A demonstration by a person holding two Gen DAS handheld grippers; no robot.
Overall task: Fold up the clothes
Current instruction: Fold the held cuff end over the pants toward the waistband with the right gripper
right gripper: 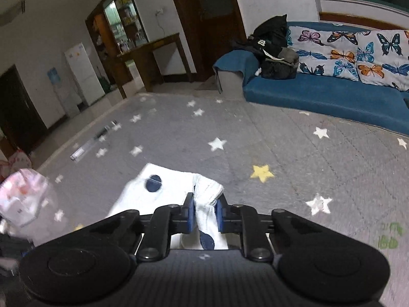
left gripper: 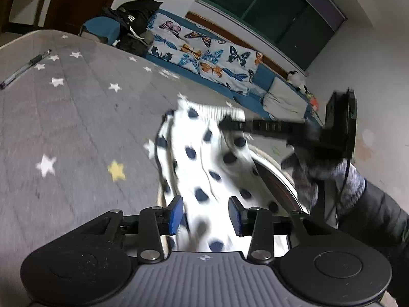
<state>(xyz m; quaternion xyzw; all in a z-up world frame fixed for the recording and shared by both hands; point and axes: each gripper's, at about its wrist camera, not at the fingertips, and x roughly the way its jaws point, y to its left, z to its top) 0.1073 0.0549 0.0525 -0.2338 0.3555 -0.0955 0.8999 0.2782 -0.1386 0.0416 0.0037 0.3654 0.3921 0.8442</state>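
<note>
A white garment with dark blue dots point(left gripper: 202, 163) hangs stretched over the grey star-patterned mat point(left gripper: 76, 128). In the left wrist view my left gripper point(left gripper: 205, 215) is open; the cloth runs loosely between its blue pads point(left gripper: 176, 215). The right gripper point(left gripper: 226, 124) reaches in from the right and pinches the garment's ribbed edge at the far end, held by a gloved hand point(left gripper: 322, 176). In the right wrist view the right gripper point(right gripper: 204, 212) is shut on the ribbed white edge of the garment point(right gripper: 163, 194), which drapes down to the mat point(right gripper: 281, 140).
A pen point(left gripper: 25, 67) lies on the mat at the far left. A round rimmed object point(left gripper: 277, 179) sits under the garment's right side. A blue sofa point(right gripper: 319, 94) with butterfly cushions and a black pile of clothes point(right gripper: 273, 48) stands behind. A plastic bag point(right gripper: 23, 197) lies left.
</note>
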